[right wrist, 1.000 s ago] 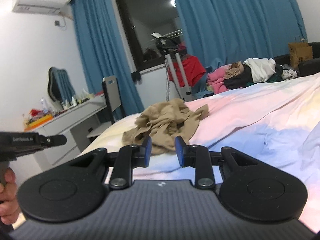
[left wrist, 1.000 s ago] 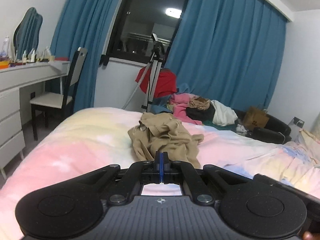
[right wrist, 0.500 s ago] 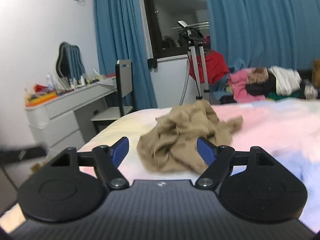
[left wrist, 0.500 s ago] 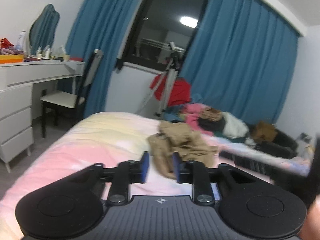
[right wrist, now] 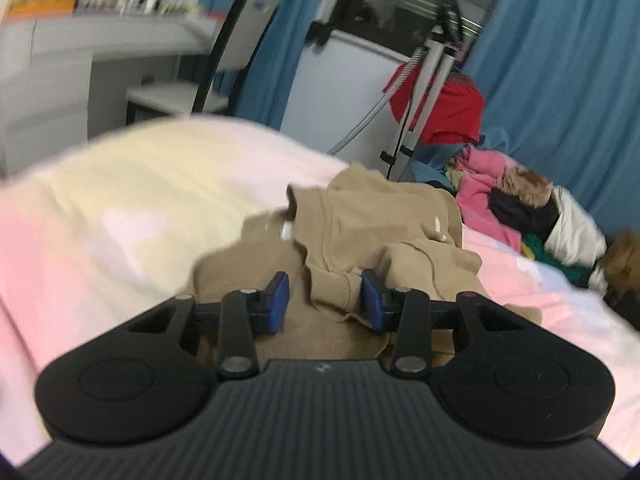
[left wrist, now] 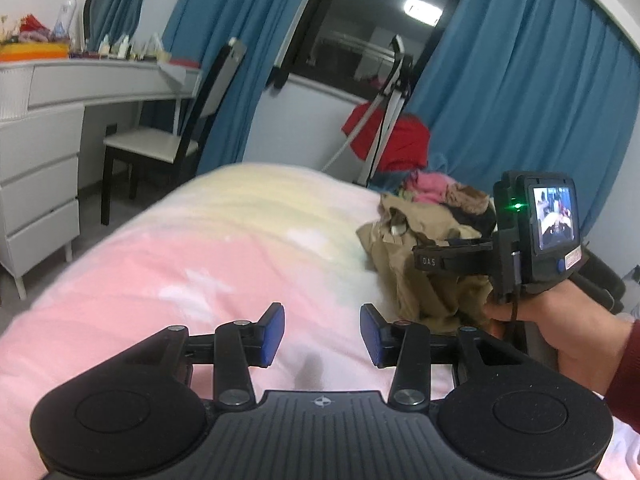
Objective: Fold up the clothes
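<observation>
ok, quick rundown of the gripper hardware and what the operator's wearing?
Both grippers are matte black: ribbed body, two round discs, silver pivot bolts, a small centre logo. The left gripper and right gripper have blue pads on black fingers. From the left wrist view, the right unit's rear carries a small live screen, a green LED, a blue button and "DAS" lettering. The sleeve is dark red.

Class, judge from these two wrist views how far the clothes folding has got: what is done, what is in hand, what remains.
Done: nothing; the tan garment lies crumpled on the bed. In hand: the right gripper, jaws open, straddles a fold of it; the left gripper is open over bare sheet. Left: gripping, spreading, folding, then the clothes pile behind.
</observation>
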### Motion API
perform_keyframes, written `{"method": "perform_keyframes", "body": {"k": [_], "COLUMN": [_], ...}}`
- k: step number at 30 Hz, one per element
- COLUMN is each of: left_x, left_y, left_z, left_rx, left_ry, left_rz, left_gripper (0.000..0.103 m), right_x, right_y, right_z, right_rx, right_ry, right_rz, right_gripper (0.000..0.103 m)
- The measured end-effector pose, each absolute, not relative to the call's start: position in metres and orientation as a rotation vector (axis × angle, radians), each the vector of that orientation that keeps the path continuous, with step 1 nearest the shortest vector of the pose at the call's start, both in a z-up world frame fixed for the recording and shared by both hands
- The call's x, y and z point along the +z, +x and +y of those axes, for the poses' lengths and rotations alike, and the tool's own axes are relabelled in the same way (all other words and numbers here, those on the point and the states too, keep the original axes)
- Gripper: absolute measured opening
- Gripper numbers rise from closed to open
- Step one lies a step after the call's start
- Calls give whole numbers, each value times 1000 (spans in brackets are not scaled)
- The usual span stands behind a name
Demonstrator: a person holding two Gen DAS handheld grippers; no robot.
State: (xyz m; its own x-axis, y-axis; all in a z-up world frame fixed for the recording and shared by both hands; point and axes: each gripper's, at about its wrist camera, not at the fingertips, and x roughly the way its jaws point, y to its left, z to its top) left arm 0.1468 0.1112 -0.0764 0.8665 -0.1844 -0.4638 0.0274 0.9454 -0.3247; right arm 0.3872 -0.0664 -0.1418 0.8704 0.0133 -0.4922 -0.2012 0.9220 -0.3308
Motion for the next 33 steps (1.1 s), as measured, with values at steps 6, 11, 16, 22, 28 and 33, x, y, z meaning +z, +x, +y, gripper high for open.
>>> {"method": "perform_keyframes", "body": {"k": [6,11,16,22,28,33], "left_x": [-79,-71,-64,-62,-74,-94], "left_y": [144,131,112,78,61,76], "left_z": [99,84,60,20,-18,-54], "left_rx": [-144,-186,-272,-376,-439,-455], "left_ry": [-300,-274,-222,-129,-51,14], "left_rz": [478,418,385,372,414,459], "left_gripper": [44,44,44,44,44,45], "right_x": [-111,-76,-50,-24,-24,-38], "right_y": [349,279,206,123,73,71], "right_z": [-86,-124,-163,-208,-240,-265], "right_rx": [70,60,55,63,128,135], "right_ry": [-306,-184,-99,20,199,293], "right_rz": [389,285,206,130,135,130], "right_gripper": [16,15,14,14,14,14]}}
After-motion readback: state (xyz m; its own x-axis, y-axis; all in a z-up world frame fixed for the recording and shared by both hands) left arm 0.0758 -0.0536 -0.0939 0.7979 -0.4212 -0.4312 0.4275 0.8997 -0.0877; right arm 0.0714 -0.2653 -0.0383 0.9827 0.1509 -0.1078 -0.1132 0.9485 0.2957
